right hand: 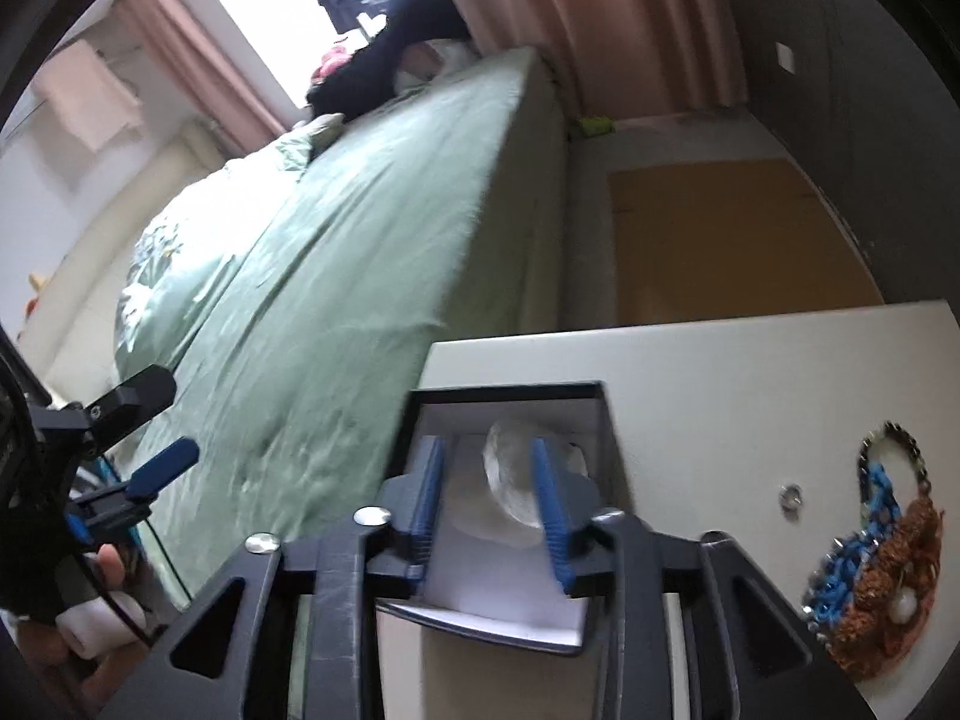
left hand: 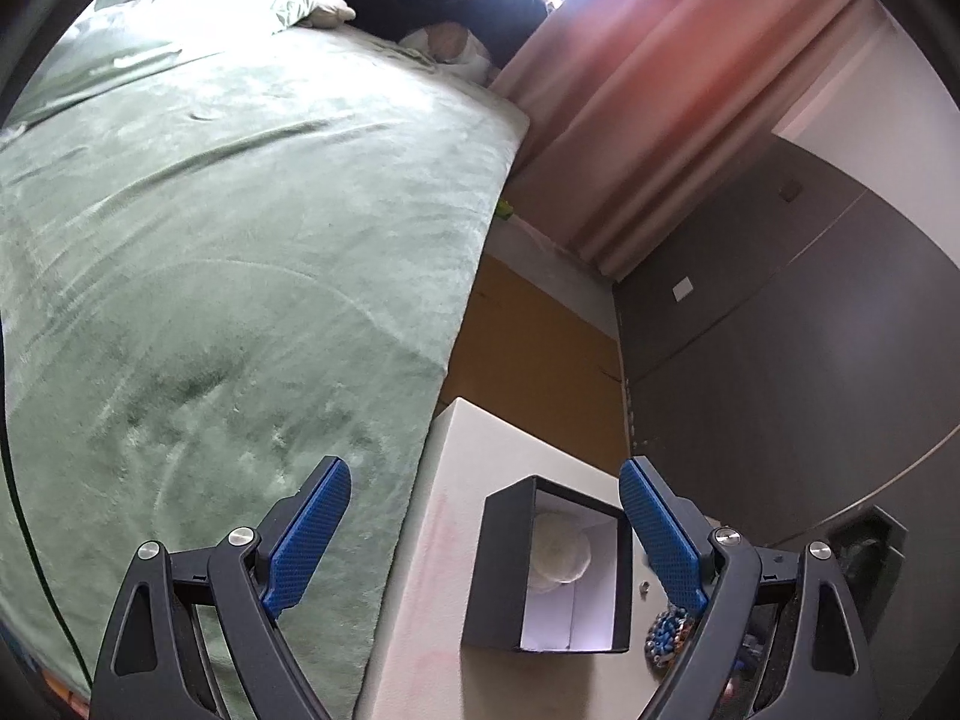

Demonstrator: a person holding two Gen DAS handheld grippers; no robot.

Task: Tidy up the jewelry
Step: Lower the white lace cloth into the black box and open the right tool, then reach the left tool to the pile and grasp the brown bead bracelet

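A black box [right hand: 606, 420] with a white lining stands open on the white table [right hand: 750, 372]. Inside it lies a pale translucent bangle [right hand: 510, 480]. My right gripper [right hand: 487, 447] reaches into the box with its blue pads apart; the bangle lies loose under and between them. Right of the box lie a small metal ring [right hand: 791, 495] and a heap of jewelry [right hand: 876, 588]: blue chain, brown beads, a white pearl. My left gripper [left hand: 485, 468] hangs wide open and empty above the box [left hand: 498, 570], and the bangle [left hand: 561, 546] shows inside.
A bed with a green cover [left hand: 240, 240] runs along the table's left side. Beyond the table lie a yellow-brown floor panel [right hand: 720, 240], pink curtains [left hand: 648, 90] and dark cabinet doors [left hand: 780, 360]. A hand [right hand: 111, 567] holds the left gripper [right hand: 156, 426] over the bed's edge.
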